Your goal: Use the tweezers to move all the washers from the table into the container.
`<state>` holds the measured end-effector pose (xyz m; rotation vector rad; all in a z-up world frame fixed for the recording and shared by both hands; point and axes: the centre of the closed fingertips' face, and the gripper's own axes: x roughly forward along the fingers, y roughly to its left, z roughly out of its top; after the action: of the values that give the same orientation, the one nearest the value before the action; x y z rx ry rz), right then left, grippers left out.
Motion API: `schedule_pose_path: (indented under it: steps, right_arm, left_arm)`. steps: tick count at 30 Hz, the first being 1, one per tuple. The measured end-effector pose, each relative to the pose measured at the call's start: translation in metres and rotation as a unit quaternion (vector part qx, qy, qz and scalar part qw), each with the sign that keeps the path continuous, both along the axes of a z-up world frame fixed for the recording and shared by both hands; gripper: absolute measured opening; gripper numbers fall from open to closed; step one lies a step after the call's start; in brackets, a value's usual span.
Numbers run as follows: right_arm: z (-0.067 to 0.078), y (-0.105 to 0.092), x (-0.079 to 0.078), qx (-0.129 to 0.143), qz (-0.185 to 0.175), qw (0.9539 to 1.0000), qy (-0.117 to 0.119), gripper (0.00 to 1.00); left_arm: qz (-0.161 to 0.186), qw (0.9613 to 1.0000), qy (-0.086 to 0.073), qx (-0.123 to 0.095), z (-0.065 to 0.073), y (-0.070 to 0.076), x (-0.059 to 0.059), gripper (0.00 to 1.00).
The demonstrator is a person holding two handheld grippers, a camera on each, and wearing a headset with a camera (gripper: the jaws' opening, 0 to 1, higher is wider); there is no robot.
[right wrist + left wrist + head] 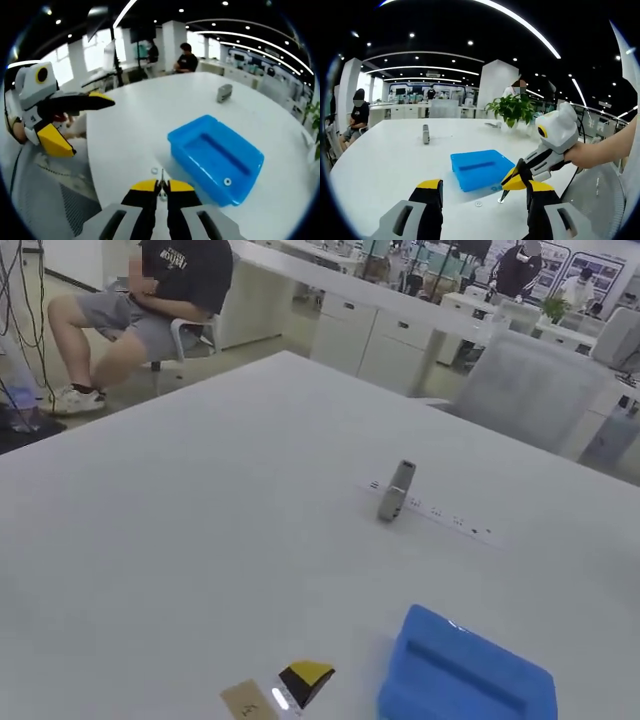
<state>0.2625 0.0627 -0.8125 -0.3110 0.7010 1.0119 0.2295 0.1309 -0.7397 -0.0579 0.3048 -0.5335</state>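
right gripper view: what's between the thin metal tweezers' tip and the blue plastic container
In the right gripper view, just bare white table; the small silver washer lies on the tweezers' other side.

The blue container (412,680), a shallow open rectangular tray, sits near and right on the table (200,540), with one small silver washer (227,181) inside. Another washer (478,203) lies flat just outside it. Thin tweezers (161,174), held in the right gripper (161,189), point beside that one.
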Motion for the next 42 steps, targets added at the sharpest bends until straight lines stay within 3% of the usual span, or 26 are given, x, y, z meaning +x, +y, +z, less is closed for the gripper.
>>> schedule_pose_path:
  steps: [9,33,40,42]
  right_arm:
    - [-0.0023,-0.0051,-0.002,0.014,-0.016,0.9997,0.01,0.03]
    - [-0.0013,-0.0017,-0.0063,0.016,-0.013,0.9995,0.022,0.03]
    - [-0.0028,0.0004,-0.0084,0.002,-0.003,0.9999,0.014,0.03]
    - [-0.003,0.0005,-0.0074,0.0,-0.002,0.9999,0.014,0.03]
  left_arm:
    - [-0.01,0.9999,0.007,0.001,-0.0022,-0.0031,-0.0014,0.68]
    - [-0.004,0.9998,0.019,0.0,-0.006,0.0002,-0.0006,0.66]
    - [-0.008,0.9998,0.018,0.001,-0.0055,-0.0009,-0.0012,0.66]
    - [-0.009,0.9999,0.009,-0.006,-0.0013,-0.002,-0.0012,0.67]
